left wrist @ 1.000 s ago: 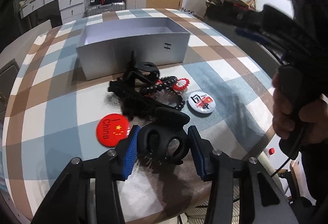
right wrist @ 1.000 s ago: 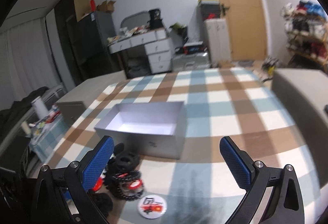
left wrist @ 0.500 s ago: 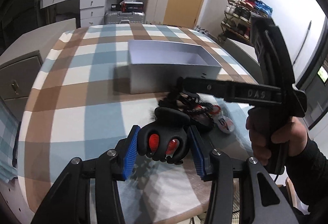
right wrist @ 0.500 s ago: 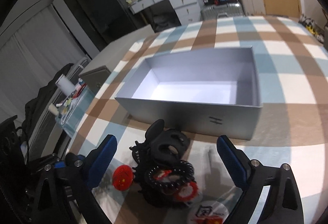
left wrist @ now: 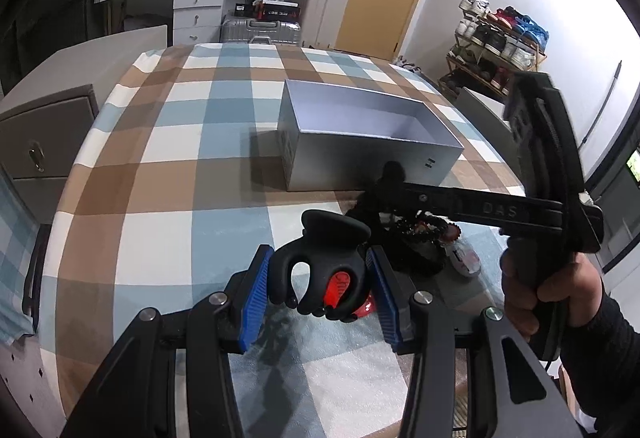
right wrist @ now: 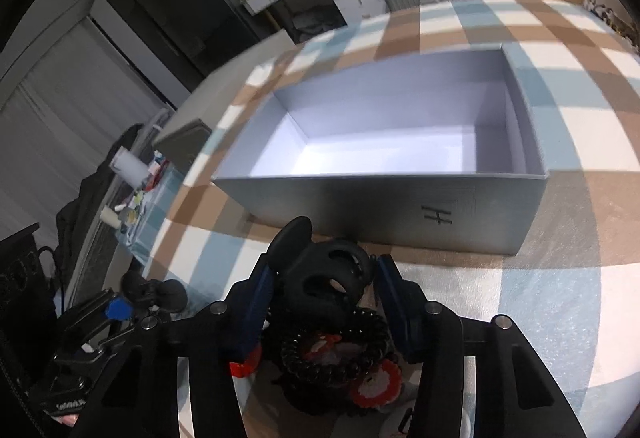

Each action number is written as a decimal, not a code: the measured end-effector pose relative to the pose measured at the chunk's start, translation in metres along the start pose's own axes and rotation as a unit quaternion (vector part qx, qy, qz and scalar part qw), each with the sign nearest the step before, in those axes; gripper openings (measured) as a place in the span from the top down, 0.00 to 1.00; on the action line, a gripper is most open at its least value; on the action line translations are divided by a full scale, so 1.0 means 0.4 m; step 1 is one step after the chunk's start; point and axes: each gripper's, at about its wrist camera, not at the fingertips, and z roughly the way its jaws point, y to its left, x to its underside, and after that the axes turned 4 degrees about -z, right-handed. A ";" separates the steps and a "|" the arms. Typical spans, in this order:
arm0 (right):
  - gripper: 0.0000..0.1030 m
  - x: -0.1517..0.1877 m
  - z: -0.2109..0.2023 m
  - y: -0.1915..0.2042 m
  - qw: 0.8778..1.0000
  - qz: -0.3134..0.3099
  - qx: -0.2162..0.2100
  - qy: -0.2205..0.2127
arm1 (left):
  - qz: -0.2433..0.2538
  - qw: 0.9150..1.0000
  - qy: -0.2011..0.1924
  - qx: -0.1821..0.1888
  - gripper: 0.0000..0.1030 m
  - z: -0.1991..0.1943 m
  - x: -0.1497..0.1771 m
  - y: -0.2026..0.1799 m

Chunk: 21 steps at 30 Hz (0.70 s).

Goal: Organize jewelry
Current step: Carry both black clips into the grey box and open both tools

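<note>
My left gripper (left wrist: pixel 319 296) is shut on a black hair claw clip (left wrist: pixel 320 262) and holds it above the checked table, short of the open grey box (left wrist: pixel 368 141). A red round badge (left wrist: pixel 340 288) shows through the clip, under it. My right gripper (right wrist: pixel 324 304) has closed around a second black claw clip (right wrist: pixel 320 278) on top of the pile, just in front of the grey box (right wrist: pixel 384 205). Under it lie a black spiral hair tie (right wrist: pixel 336 350) and a red-rimmed ornament (right wrist: pixel 376 386). The box is empty.
The right gripper's body and the hand holding it (left wrist: pixel 540 230) cross the right side of the left wrist view, over the pile. A white round badge (left wrist: pixel 466 262) lies at the pile's right. The table edge runs close below both grippers. A cabinet (left wrist: pixel 40 141) stands left of the table.
My left gripper has lifted the black claw clip off the table. My right gripper has come down onto the pile and its jaws have closed from wide open onto the second claw clip.
</note>
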 end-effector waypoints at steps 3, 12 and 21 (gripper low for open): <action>0.51 -0.004 -0.032 0.018 0.999 -0.017 -0.007 -0.027 | -0.001 1.000 -0.007 -0.002 0.60 -0.007 -0.013 0.003; 0.51 -0.061 -0.167 0.058 0.989 -0.076 -0.007 -0.127 | 0.024 0.999 -0.042 -0.005 0.60 -0.012 -0.107 -0.019; 0.51 -0.164 -0.164 0.037 0.973 -0.158 0.102 -0.136 | 0.036 0.999 -0.027 0.012 0.60 0.097 -0.232 -0.041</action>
